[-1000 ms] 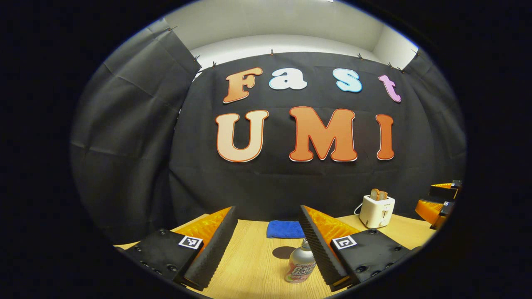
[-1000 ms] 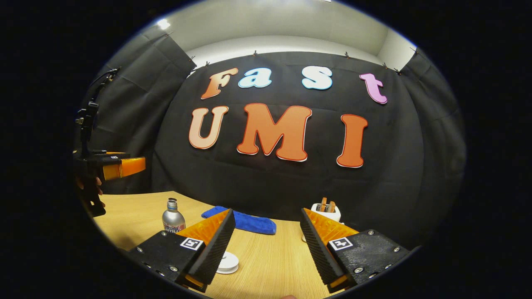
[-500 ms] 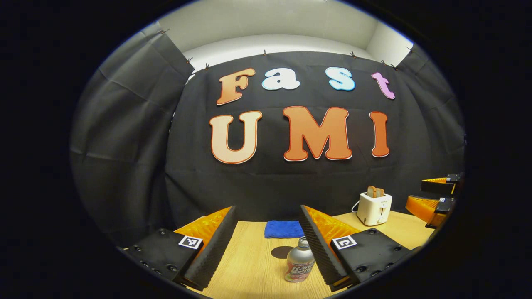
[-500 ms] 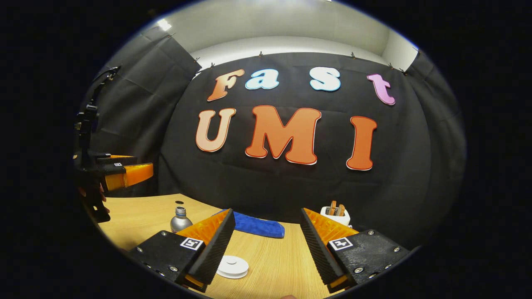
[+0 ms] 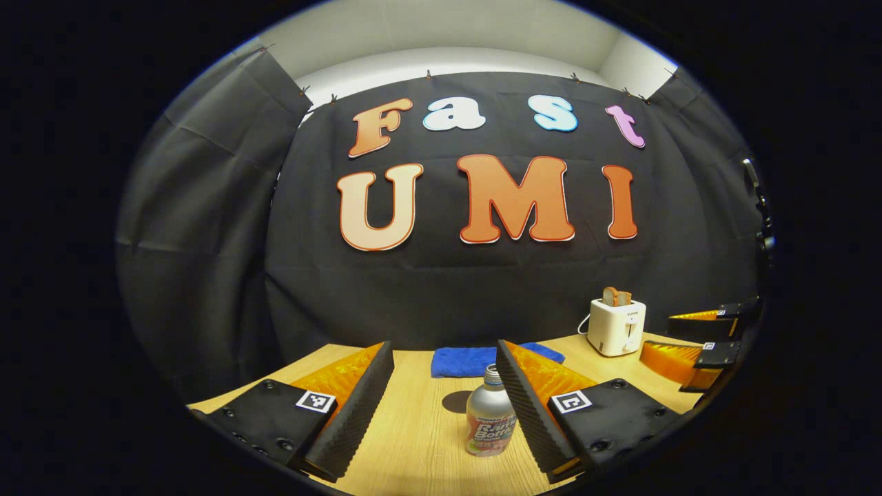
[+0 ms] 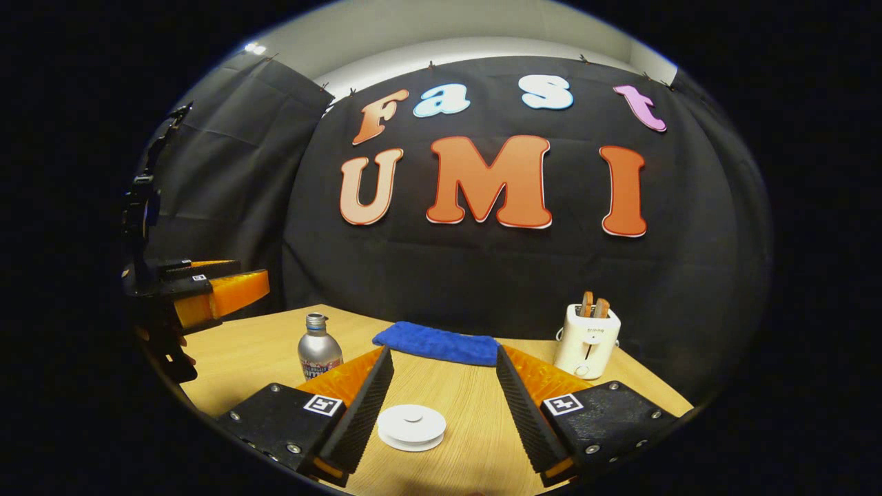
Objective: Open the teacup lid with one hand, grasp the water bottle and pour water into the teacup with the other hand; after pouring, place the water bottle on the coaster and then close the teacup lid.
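The wooden worktop point(image 6: 262, 351) holds everything. A white toaster point(image 6: 587, 341) stands at the back, near a flat blue cloth point(image 6: 436, 342). The left claw point(image 5: 444, 406) is wide open and holds nothing; the silver water bottle point(image 5: 489, 424) stands upright between its fingers. The right claw point(image 6: 444, 413) is wide open too, above the round white teacup lid point(image 6: 411, 427).
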The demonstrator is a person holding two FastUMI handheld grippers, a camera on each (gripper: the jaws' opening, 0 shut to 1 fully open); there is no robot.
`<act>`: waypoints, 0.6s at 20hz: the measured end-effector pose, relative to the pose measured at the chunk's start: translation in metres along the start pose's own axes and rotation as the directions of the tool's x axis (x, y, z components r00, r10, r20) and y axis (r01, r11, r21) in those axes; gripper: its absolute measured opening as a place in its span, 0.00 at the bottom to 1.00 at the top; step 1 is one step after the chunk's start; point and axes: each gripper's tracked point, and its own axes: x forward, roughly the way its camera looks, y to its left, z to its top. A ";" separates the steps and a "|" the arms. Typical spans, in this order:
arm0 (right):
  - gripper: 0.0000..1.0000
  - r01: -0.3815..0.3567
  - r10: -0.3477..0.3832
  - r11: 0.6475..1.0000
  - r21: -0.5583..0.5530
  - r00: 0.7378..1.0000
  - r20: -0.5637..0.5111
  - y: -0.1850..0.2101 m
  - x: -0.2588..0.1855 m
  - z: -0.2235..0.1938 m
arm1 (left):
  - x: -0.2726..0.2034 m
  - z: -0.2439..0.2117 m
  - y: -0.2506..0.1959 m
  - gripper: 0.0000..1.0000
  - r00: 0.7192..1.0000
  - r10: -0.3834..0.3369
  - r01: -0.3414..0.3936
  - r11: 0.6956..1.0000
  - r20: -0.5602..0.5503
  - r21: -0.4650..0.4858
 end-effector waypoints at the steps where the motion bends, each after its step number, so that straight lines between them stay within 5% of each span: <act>1: 0.90 -0.006 0.006 1.000 -0.002 1.000 -0.015 0.004 0.005 -0.007 | 0.001 -0.006 -0.002 0.96 1.000 -0.001 0.001 1.000 -0.010 0.004; 12: 0.82 -0.054 0.052 0.999 -0.008 0.983 -0.178 0.026 0.040 -0.081 | 0.004 -0.039 0.002 0.98 0.997 0.015 -0.013 1.000 -0.077 0.024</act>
